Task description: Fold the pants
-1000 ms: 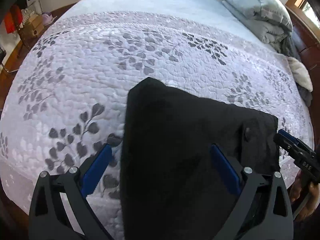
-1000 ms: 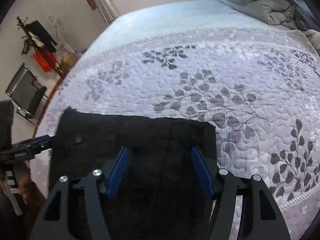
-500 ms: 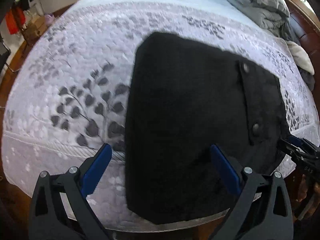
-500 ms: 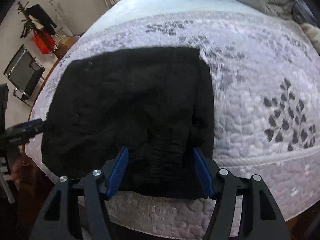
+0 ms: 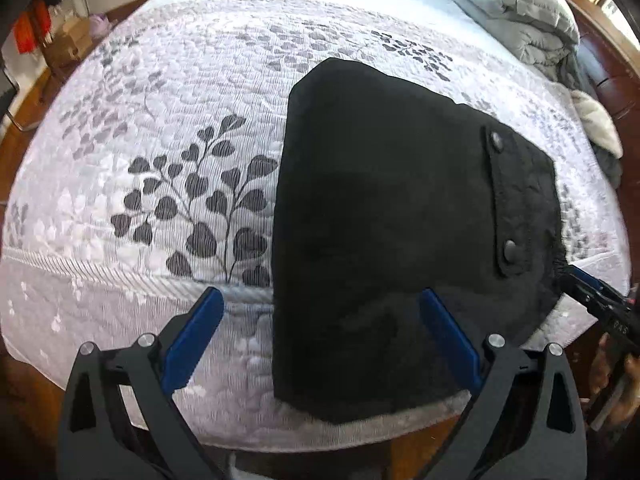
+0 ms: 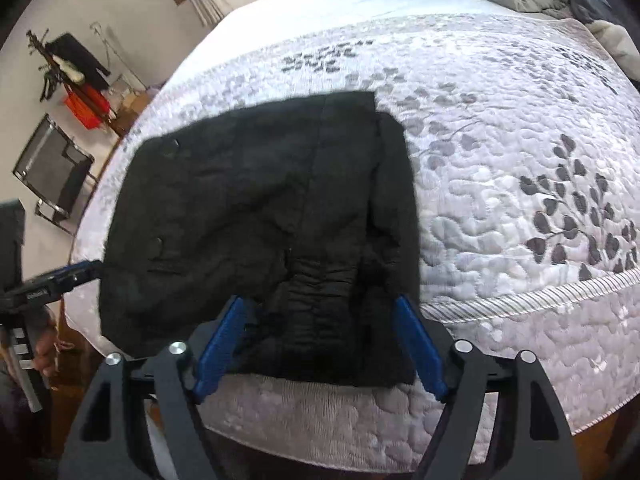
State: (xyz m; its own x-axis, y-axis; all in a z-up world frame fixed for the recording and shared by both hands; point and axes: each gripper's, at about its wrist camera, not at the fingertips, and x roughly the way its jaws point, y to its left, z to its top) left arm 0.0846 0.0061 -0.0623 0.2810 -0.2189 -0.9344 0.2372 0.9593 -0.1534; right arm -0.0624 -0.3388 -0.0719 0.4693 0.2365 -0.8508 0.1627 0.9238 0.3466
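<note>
- Since a second ago the black pants [image 5: 384, 216] have changed most: then only a small part of them showed past the fingers, and now they lie in full view as a compact folded rectangle on the quilted bedspread [image 5: 168, 128], with one end draped just over the bed's near edge.
- Both grippers have backed away toward that near edge. Half a second ago the view was already much like this one, so the retreat looks nearly over.
- Left gripper [image 5: 320, 344]: its blue fingers [image 5: 192, 336] are spread wide with nothing between them, and the fabric only shows behind the gap.
- Right gripper [image 6: 318, 344]: its fingers [image 6: 418, 346] are likewise spread and released, framing the gathered waistband [image 6: 320, 284] at the near edge without pinching it.
- In the left wrist view the right gripper's tip sits just beside the pants' right edge, near the buttoned pocket flap [image 5: 502, 200]. Whether it touches the cloth I cannot tell.
- My reading is that the fold is finished or nearly so, with perhaps a last smoothing of the overhanging end left.
- Containers: none is in use. A grey duvet [image 5: 516, 12] is heaped at the bed's far right corner, well apart from the pants.
</note>
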